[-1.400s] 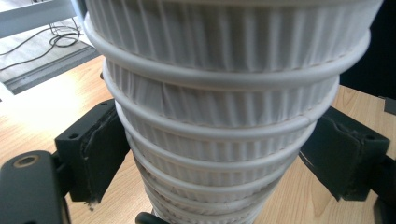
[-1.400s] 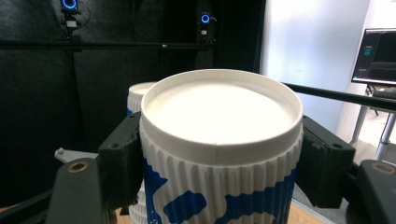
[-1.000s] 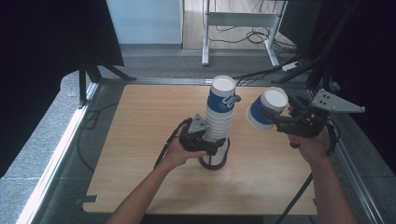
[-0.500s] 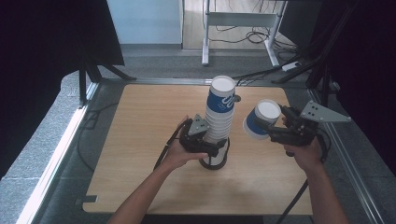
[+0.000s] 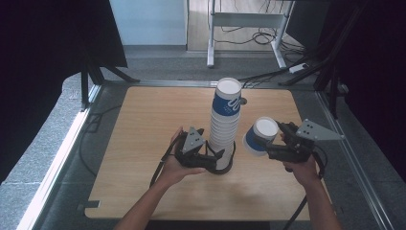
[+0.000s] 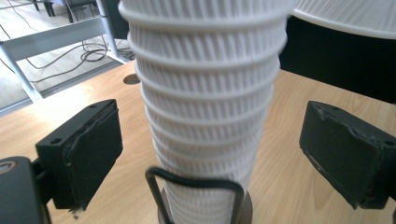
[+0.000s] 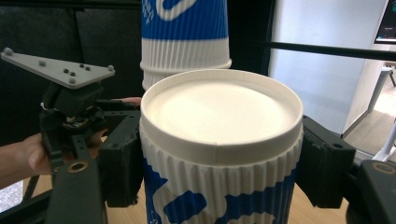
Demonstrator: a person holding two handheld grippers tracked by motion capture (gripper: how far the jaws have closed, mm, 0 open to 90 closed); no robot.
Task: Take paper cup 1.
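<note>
A tall stack of ribbed paper cups (image 5: 224,125), bottoms up, stands mid-table on a dark round base with a wire loop (image 6: 194,179); its top cup is blue and white. My left gripper (image 5: 221,160) straddles the foot of the stack (image 6: 205,93). Its jaws have just been opening and both pads (image 6: 88,149) stand clear of the cups. My right gripper (image 5: 268,146) is shut on a single blue-and-white cup (image 5: 260,136), tilted, just right of the stack. In the right gripper view that cup (image 7: 219,154) sits bottom-up between the pads, with the stack (image 7: 187,37) behind.
The wooden table (image 5: 143,143) has a cable hole (image 5: 242,101) behind the stack. A metal rail (image 5: 62,153) runs along the left edge. A white desk frame (image 5: 249,19) and floor cables lie beyond the far edge. The left gripper's grey plate (image 7: 60,70) is close to the held cup.
The right gripper has brought its cup down and leftward, closer to the stack. The left gripper's jaws have spread apart around the stack's foot and the hand shifted slightly.
</note>
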